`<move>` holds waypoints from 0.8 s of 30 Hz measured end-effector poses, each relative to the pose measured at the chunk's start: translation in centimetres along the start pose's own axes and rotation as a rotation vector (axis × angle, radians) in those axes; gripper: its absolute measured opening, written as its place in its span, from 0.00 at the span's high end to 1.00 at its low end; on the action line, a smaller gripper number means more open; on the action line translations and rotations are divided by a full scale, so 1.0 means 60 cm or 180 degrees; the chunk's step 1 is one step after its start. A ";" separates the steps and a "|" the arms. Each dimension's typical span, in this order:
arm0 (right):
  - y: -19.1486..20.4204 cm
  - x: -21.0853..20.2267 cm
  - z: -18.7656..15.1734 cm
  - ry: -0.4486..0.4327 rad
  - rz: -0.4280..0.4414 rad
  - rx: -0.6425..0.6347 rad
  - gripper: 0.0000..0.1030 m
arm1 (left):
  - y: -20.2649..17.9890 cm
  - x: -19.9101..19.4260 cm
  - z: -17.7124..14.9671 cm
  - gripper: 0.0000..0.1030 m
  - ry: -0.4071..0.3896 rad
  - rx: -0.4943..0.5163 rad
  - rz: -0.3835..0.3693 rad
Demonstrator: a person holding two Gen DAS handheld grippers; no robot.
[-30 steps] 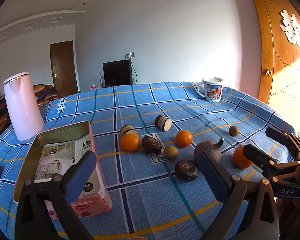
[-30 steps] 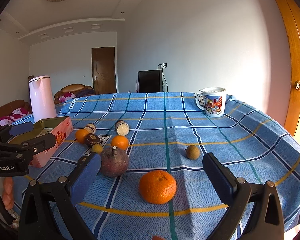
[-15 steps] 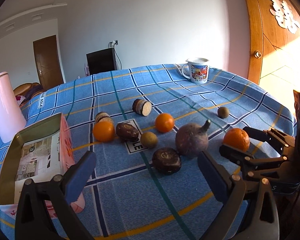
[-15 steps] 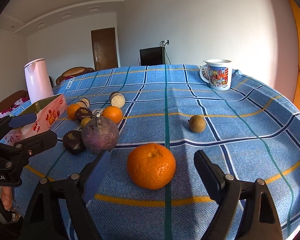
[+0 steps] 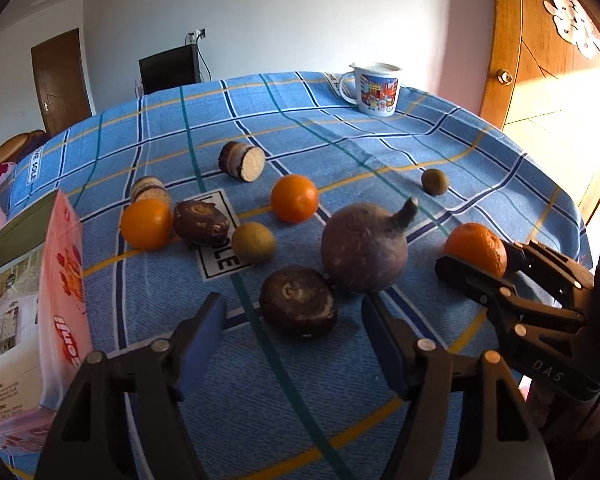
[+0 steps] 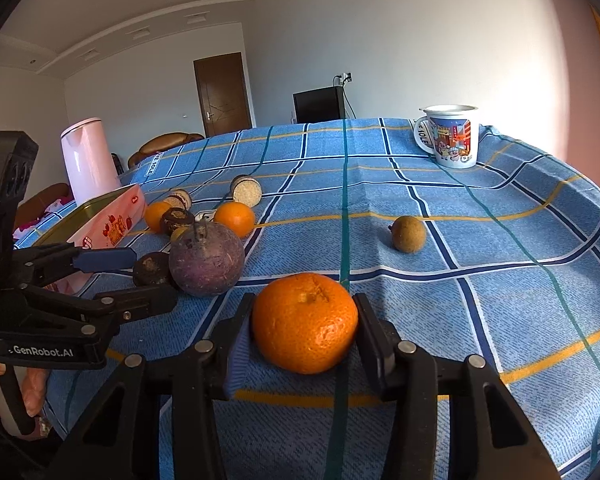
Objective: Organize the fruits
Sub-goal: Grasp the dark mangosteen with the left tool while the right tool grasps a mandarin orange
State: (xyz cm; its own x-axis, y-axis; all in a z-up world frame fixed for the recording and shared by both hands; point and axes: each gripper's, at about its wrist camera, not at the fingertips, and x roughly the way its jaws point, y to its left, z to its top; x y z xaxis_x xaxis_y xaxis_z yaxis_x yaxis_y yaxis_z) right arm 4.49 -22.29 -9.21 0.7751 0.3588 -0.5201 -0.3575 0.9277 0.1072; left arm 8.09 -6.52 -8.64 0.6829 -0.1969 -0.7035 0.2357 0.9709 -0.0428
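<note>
My right gripper [image 6: 302,330] is shut on a large orange [image 6: 305,322] that rests on the blue plaid cloth; the orange also shows in the left wrist view [image 5: 476,247]. My left gripper [image 5: 294,318] is open, its jaws on either side of a dark brown round fruit [image 5: 298,301], just short of it. A big purple round fruit with a stem [image 5: 365,247] sits beside it. Two small oranges [image 5: 294,198] [image 5: 146,223], another dark fruit [image 5: 200,222] and a small tan fruit [image 5: 253,242] lie behind. An open pink tin [image 5: 28,300] stands at the left.
A printed mug [image 5: 375,89] stands at the far right of the table. A lone tan fruit [image 6: 409,234] lies mid-table. Two cut brown-and-white pieces [image 5: 242,160] [image 5: 150,190] lie further back. A pink kettle [image 6: 85,159] stands at the far left. The table edge is close at the front.
Both grippers moved forward and lower. The right jaws closed onto the large orange. The left jaws narrowed and came up around the dark brown fruit.
</note>
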 end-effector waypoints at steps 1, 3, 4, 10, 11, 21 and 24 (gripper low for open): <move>0.001 -0.002 0.000 -0.0012 0.0008 -0.0008 0.52 | 0.002 0.003 0.001 0.35 0.0036 -0.0030 -0.0013; 0.005 -0.005 0.000 -0.0042 0.0030 -0.0026 0.52 | 0.006 0.002 0.002 0.36 0.0032 -0.0087 -0.0052; 0.006 -0.006 0.000 -0.0059 0.0036 -0.0036 0.52 | 0.009 0.002 0.001 0.36 0.0027 -0.0112 -0.0064; 0.015 -0.017 0.003 -0.0148 0.0059 -0.0069 0.52 | 0.016 -0.002 -0.002 0.60 -0.0031 -0.0131 -0.0173; 0.016 -0.019 0.004 -0.0171 0.0059 -0.0069 0.52 | 0.016 -0.003 -0.003 0.62 -0.0037 -0.0125 -0.0184; 0.030 -0.040 0.016 -0.0360 0.0130 -0.0093 0.52 | 0.030 -0.024 -0.010 0.62 -0.0196 -0.0173 -0.0202; 0.039 -0.044 0.023 -0.0395 0.0169 -0.0120 0.52 | 0.037 -0.043 -0.011 0.62 -0.0309 -0.0179 -0.0133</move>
State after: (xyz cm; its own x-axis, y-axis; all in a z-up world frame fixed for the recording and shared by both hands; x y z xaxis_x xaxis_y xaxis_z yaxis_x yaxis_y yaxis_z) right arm 2.31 -20.93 -6.45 0.8122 0.4196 -0.4054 -0.4174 0.9034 0.0988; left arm 6.41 -3.79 -7.39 0.7377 -0.2470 -0.6283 0.2280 0.9671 -0.1124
